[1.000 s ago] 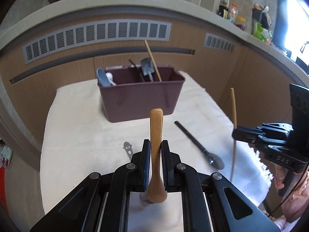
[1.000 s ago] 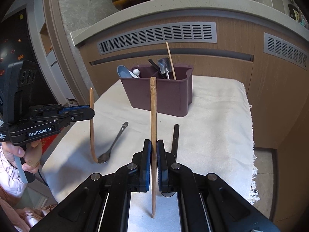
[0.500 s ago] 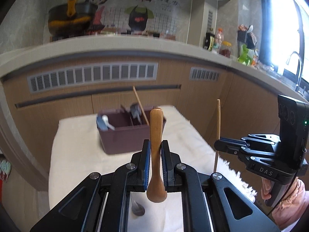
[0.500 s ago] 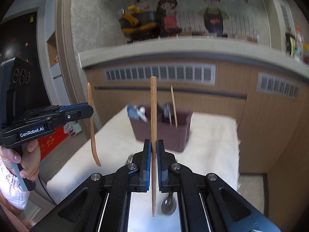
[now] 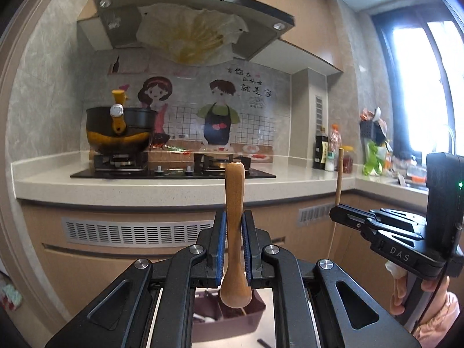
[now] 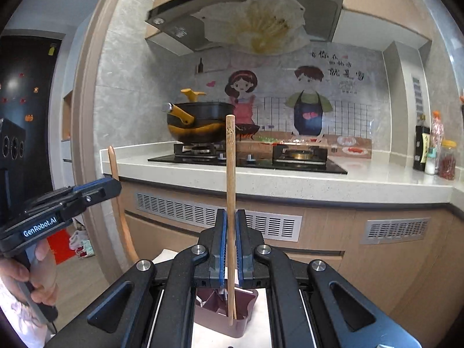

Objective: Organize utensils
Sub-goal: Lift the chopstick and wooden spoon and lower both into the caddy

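My left gripper [image 5: 233, 226] is shut on a wooden spoon [image 5: 235, 200] held upright, bowl end down. My right gripper [image 6: 229, 226] is shut on a single wooden chopstick [image 6: 230, 174], also upright. Both are lifted high and point nearly level at the kitchen counter. The maroon utensil holder [image 5: 232, 316] shows far below between the left gripper's arms, and again as the holder [image 6: 232, 310] under the right one. In the left wrist view the right gripper [image 5: 336, 217] with its chopstick [image 5: 338, 177] is at the right. In the right wrist view the left gripper [image 6: 116, 185] with its spoon [image 6: 114, 165] is at the left.
Ahead runs a kitchen counter [image 6: 290, 179] with a gas hob and a black-and-yellow pot [image 6: 200, 124]. Bottles [image 6: 435, 150] stand at its right end. Cabinet fronts with vent grilles [image 5: 136, 232] lie below. A hand [image 6: 32, 272] grips the left gripper's handle. White cloth [image 6: 208, 333] lies under the holder.
Both grippers rose well above the table and tilted up toward level, each keeping its utensil. The holder slid from mid-view to the bottom edge; the loose spoons on the cloth dropped out of view.
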`<state>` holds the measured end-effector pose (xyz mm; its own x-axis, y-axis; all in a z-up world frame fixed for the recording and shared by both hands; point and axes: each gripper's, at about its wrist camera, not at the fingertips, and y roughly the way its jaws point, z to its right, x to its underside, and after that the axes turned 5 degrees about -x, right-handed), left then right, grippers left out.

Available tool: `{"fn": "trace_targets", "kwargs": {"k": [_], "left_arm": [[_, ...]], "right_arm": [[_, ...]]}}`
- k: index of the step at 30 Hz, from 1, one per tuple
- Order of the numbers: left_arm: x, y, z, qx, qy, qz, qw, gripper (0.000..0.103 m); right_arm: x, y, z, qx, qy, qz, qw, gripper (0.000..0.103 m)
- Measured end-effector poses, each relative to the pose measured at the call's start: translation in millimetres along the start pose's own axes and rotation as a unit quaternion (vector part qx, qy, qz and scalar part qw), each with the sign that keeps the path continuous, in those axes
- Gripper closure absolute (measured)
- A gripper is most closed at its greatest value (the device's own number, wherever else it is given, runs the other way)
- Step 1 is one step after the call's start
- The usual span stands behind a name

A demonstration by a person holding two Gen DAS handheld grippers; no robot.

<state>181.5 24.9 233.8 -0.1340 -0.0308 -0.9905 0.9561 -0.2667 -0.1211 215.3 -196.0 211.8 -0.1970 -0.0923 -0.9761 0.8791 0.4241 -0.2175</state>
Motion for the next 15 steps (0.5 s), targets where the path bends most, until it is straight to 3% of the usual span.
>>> {"fn": "trace_targets", "kwargs": {"k": [15], "left_arm": [[76.4, 127.6, -44.8, -0.008, -0.041, -0.088, 0.9953, 0.092]], "right_arm": [[52.2, 112.6, 24.2, -0.011, 0.043, -0.075, 0.996, 0.098]]}}
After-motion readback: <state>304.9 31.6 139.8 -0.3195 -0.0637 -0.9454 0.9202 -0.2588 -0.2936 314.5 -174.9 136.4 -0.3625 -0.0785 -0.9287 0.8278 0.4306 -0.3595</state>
